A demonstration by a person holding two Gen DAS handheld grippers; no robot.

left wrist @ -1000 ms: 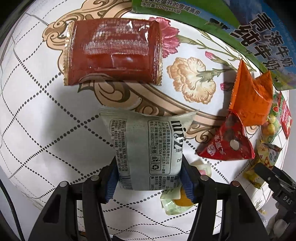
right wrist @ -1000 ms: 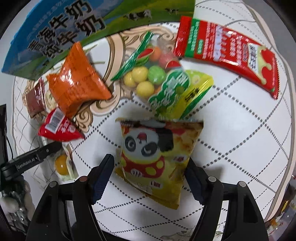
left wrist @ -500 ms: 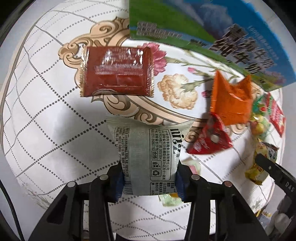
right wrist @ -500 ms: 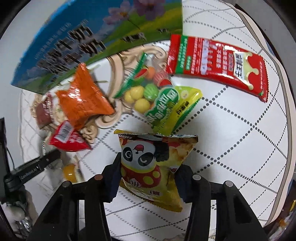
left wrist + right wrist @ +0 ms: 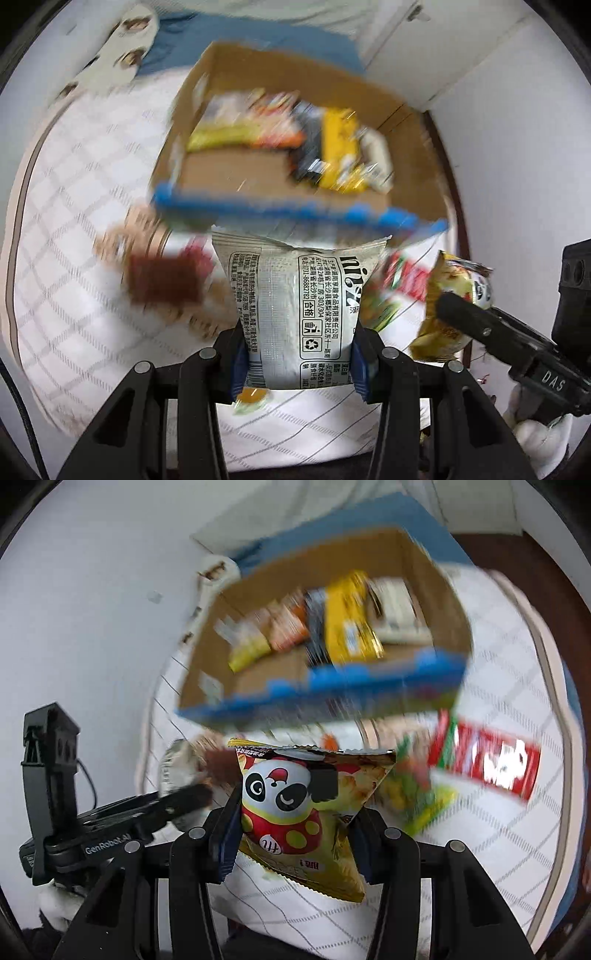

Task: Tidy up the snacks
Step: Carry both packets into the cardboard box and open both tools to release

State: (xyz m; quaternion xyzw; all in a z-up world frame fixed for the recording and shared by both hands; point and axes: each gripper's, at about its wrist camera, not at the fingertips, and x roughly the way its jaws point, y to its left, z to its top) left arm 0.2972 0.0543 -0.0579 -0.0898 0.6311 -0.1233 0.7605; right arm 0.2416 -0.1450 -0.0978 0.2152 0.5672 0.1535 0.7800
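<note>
My left gripper (image 5: 297, 363) is shut on a grey-white snack packet (image 5: 295, 306) with black print, held up above the table. My right gripper (image 5: 293, 843) is shut on a yellow panda chip bag (image 5: 299, 812), also lifted. Beyond both stands an open cardboard box (image 5: 413, 162) with a blue front edge; several snack packs (image 5: 332, 147) lie inside it, blurred. The same box (image 5: 424, 568) fills the upper middle of the right wrist view. The right gripper with the panda bag (image 5: 448, 306) shows at the right of the left wrist view.
On the white checked tablecloth (image 5: 81, 258) lie a dark red packet (image 5: 162, 277), a red-and-green long packet (image 5: 487, 764) and a green candy bag (image 5: 417, 794). A small yellow jelly cup (image 5: 251, 397) sits under the left jaws. A white wall (image 5: 92, 609) is to the left.
Both grippers closed fully on their packets and lifted them off the table. The views tilted up, so the inside of the cardboard box now shows.
</note>
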